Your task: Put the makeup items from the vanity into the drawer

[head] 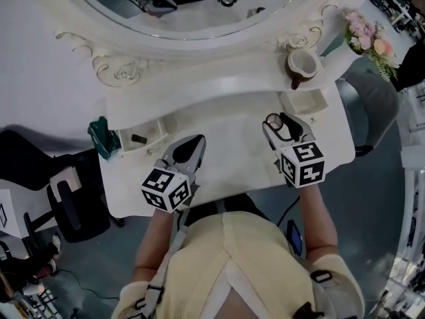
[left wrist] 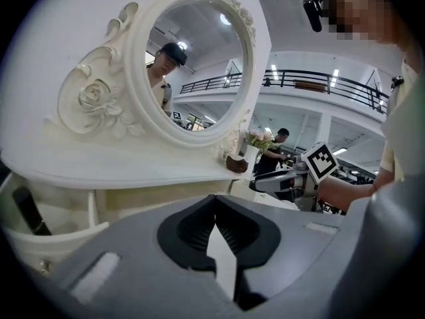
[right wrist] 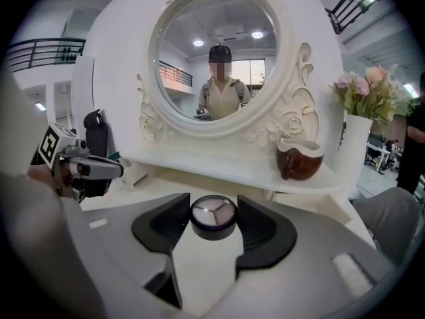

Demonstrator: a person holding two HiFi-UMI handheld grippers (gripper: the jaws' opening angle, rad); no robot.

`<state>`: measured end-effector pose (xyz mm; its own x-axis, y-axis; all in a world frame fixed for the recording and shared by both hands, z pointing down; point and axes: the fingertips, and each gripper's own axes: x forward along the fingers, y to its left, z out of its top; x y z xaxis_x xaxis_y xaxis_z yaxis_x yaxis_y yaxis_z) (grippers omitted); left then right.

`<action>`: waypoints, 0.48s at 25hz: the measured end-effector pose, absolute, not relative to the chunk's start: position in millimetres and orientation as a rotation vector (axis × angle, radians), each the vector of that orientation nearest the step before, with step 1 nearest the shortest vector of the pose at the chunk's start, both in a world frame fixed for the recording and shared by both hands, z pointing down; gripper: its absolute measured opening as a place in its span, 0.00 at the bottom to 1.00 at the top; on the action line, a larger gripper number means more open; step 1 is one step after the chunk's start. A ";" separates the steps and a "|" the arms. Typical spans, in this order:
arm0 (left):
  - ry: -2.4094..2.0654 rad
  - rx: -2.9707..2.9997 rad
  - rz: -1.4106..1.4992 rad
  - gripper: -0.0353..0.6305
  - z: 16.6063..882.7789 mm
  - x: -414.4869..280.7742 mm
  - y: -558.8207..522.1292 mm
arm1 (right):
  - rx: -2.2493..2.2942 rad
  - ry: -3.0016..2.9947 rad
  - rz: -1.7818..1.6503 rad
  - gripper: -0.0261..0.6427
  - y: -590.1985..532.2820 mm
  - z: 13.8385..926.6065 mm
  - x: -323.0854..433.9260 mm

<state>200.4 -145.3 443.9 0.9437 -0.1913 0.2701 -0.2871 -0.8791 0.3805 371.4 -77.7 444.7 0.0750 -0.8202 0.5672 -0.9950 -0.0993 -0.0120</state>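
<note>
Makeup jar [right wrist: 212, 216], small, round and dark, sat pinched at the very tips of our right gripper [head: 281, 126], above the vanity top [head: 226, 128] and short of the open right drawer [head: 317, 102]. Our left gripper [left wrist: 214, 208] had its jaws pressed together on nothing. We judged the hold shallow (only the tips met the jar's curved side), so a tilt or jolt could have squirted it out onto the tabletop or floor.
</note>
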 end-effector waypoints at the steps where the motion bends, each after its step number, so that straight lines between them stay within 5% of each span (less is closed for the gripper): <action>1: -0.366 2.679 0.313 0.04 442.7 194.9 -147.6 | 1.968 -1.813 0.620 0.38 -81.7 443.6 366.8; 12: -0.650 2.626 0.154 0.05 426.6 116.6 -179.1 | 1.720 -2.067 0.525 0.38 -153.2 429.9 281.8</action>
<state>116.6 -179.1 426.6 0.8842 -0.4197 0.2052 -0.4671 -0.7985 0.3797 281.8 -153.2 429.9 -0.1634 -0.8344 0.5263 -0.9845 0.1727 -0.0318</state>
